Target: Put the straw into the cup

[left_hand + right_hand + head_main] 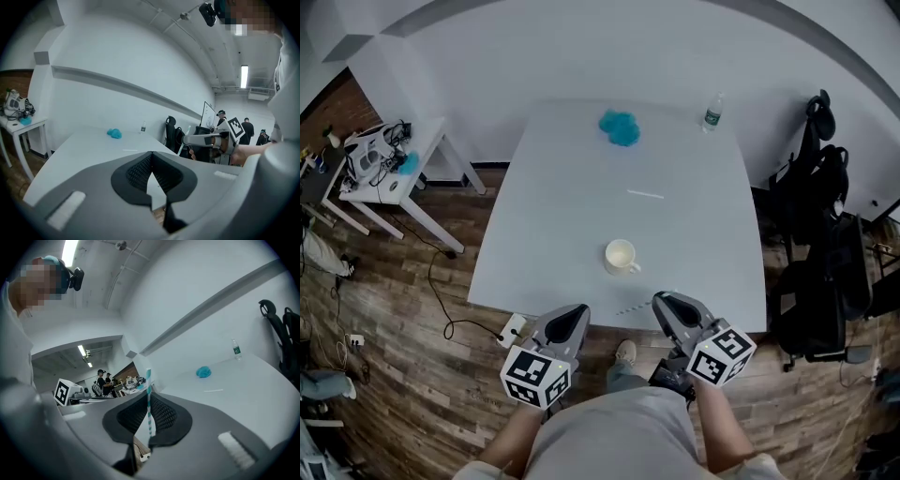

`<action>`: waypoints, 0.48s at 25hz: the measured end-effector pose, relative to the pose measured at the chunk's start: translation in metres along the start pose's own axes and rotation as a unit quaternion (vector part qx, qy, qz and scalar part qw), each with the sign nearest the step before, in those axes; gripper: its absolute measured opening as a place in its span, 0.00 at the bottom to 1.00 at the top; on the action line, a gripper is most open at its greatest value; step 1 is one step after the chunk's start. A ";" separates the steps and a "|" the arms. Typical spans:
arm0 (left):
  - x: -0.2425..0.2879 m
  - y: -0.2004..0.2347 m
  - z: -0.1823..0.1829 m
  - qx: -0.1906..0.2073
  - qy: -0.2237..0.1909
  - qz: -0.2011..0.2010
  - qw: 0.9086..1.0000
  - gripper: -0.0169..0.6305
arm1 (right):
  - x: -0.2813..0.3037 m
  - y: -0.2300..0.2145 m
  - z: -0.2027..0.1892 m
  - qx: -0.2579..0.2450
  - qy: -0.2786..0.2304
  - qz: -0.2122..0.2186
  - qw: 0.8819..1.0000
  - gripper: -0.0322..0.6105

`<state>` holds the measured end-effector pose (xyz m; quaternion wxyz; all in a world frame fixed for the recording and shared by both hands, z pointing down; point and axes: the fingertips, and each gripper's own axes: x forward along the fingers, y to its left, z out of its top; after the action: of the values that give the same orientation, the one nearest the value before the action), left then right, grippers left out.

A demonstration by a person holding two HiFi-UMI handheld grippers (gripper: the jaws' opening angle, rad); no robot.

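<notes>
The right gripper [146,395] has its jaws closed on a teal-and-white striped straw [149,380]. The straw is pinched near its lower part, and most of its length sticks up past the fingertips. From the head view it shows only as a faint line, which seems to reach sideways from the jaw tips toward the left gripper [151,153]. That gripper's jaws are pressed together at the tips with nothing between them.

Both grippers are at the near edge of the white table [553,216], side by side and apart from each other. The white cup [620,255] stands upright on the table just ahead of them, roughly between the two, and neither touches it. Farther back a second straw [645,194] lies flat on the tabletop. Beyond it is a crumpled blue cloth [620,127], and a small bottle [712,112] stands near the far right corner.
</notes>
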<state>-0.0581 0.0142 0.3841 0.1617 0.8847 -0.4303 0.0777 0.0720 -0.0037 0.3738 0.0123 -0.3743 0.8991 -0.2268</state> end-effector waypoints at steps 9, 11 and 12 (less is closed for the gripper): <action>0.051 0.037 0.031 -0.010 -0.013 0.045 0.999 0.05 | 0.037 -0.054 0.037 0.001 0.000 0.020 1.000 0.09; 0.060 0.040 0.034 -0.011 -0.013 0.051 0.999 0.05 | 0.041 -0.061 0.043 0.001 -0.002 0.023 1.000 0.09; 0.064 0.041 0.035 -0.011 -0.013 0.053 0.998 0.05 | 0.042 -0.065 0.047 0.002 -0.003 0.023 1.000 0.09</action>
<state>-0.0515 -0.0689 0.3776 0.1613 0.8599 -0.4792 0.0699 0.0937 -0.0911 0.3654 0.0209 -0.3544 0.9070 -0.2267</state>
